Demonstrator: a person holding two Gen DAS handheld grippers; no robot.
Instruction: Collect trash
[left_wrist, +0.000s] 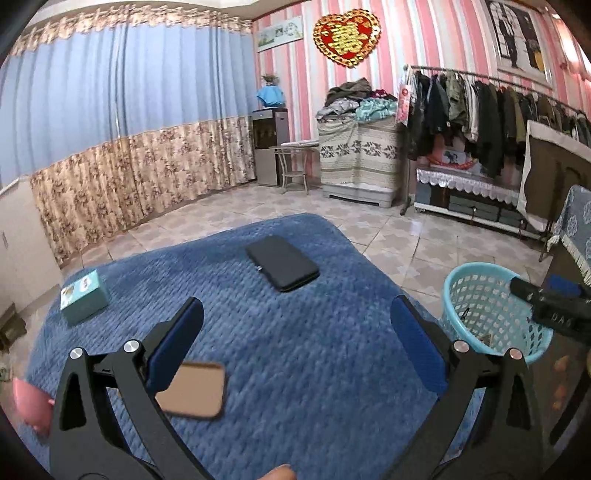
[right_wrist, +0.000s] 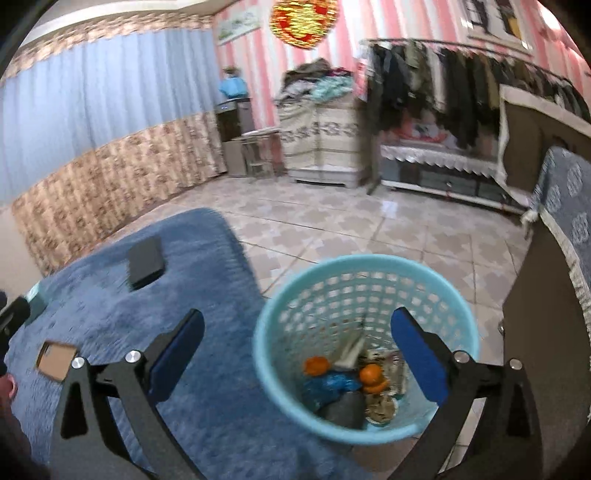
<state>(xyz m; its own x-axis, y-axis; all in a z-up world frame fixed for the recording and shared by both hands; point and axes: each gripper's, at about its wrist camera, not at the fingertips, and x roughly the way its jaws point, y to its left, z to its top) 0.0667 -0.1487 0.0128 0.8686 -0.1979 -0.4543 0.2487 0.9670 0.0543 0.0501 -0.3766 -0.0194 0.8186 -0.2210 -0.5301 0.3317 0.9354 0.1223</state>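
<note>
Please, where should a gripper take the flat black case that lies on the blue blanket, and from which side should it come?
Grip the black case across its narrow width, near the middle of its long sides. It lies flat on the blue blanket, so coming from above, with one finger down along each long edge, looks best. Its thin, rounded edges leave little to pinch from the side. The open left gripper faces it.

Pink-striped walls (left_wrist: 436, 44), blue curtains (left_wrist: 110, 81), tiled floor (left_wrist: 388, 236), loaded clothes rack (left_wrist: 480, 99).
</note>
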